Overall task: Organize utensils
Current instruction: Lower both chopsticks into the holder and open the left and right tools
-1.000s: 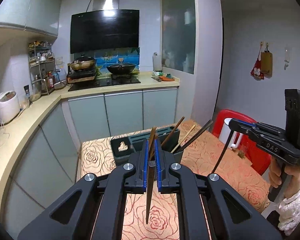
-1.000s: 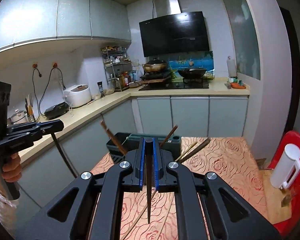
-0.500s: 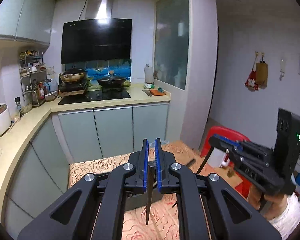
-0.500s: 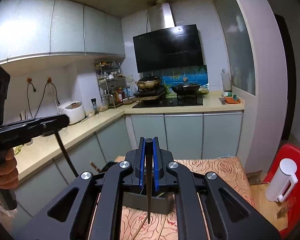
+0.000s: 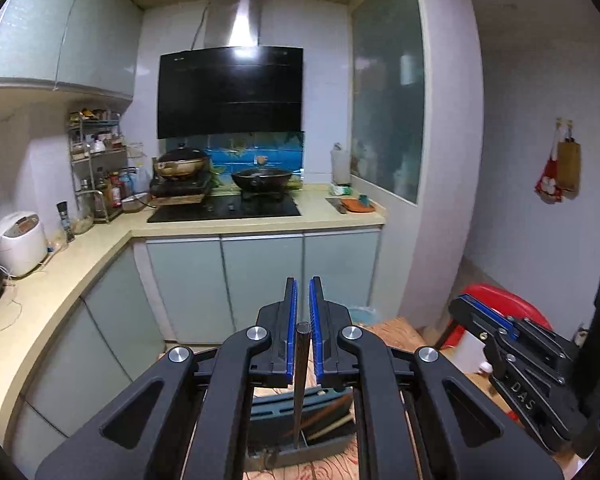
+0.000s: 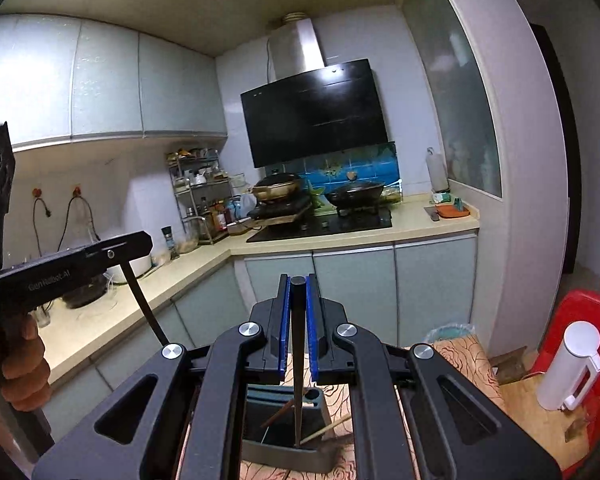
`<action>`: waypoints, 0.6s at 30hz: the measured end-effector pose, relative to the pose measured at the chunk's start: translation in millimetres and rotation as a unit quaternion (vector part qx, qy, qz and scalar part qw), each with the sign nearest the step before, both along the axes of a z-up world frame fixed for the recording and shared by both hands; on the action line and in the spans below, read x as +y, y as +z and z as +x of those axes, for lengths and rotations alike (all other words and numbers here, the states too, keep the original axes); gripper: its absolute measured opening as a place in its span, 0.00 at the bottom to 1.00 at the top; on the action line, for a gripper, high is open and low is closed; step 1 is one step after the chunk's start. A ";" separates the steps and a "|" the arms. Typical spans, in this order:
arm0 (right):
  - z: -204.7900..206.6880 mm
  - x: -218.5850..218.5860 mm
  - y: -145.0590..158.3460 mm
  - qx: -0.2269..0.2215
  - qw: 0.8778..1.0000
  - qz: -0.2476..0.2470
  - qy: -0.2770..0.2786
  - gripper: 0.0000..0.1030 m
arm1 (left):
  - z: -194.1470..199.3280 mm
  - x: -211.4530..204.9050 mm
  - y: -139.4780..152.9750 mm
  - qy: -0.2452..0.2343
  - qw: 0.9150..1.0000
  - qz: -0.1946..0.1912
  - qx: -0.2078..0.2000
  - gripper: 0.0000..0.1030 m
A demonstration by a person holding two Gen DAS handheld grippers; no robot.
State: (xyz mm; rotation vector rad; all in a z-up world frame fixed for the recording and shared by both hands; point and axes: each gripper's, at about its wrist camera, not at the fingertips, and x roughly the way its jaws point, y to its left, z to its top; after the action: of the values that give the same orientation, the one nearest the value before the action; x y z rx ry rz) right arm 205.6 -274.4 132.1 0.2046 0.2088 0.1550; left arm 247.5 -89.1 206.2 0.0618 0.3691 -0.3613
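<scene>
Each tongs is clamped on one dark chopstick hanging tip-down. The left tongs [image 5: 303, 320] hold a chopstick [image 5: 300, 392] whose long axis runs near vertical, its tip just above the holder [image 5: 300, 440] on the table [image 5: 396, 330]. The right tongs [image 6: 298, 314] grip theirs [image 6: 298, 368] likewise, tip over the holder's open compartment, where loose chopsticks lean. The holder sits directly below both tongs, so I judge that a straight drop suits each. Both tongs point slightly downward.

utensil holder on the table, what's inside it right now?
In the grey utensil holder, right wrist view shows two brown chopsticks leaning loose, plus the tip of the dark chopstick the right gripper holds. Its bottom is shadowed and partly covered by the gripper.
</scene>
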 end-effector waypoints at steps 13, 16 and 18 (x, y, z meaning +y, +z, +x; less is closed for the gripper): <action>21.3 16.9 -30.8 0.019 0.999 -0.028 0.000 0.08 | 31.2 -7.2 -38.6 0.033 0.998 0.039 0.024 0.06; 25.1 19.6 -37.2 0.031 0.999 -0.030 0.004 0.08 | 35.0 -5.5 -43.8 0.035 0.998 0.043 0.031 0.06; 26.0 21.4 -40.3 0.036 0.999 -0.031 0.006 0.08 | 36.5 -3.5 -47.6 0.036 0.998 0.044 0.036 0.06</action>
State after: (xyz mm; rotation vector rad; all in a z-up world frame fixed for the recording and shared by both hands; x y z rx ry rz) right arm 231.6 -253.0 91.8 0.1473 0.2862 0.1524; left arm 284.0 -92.5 158.6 0.1206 0.4571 -0.2763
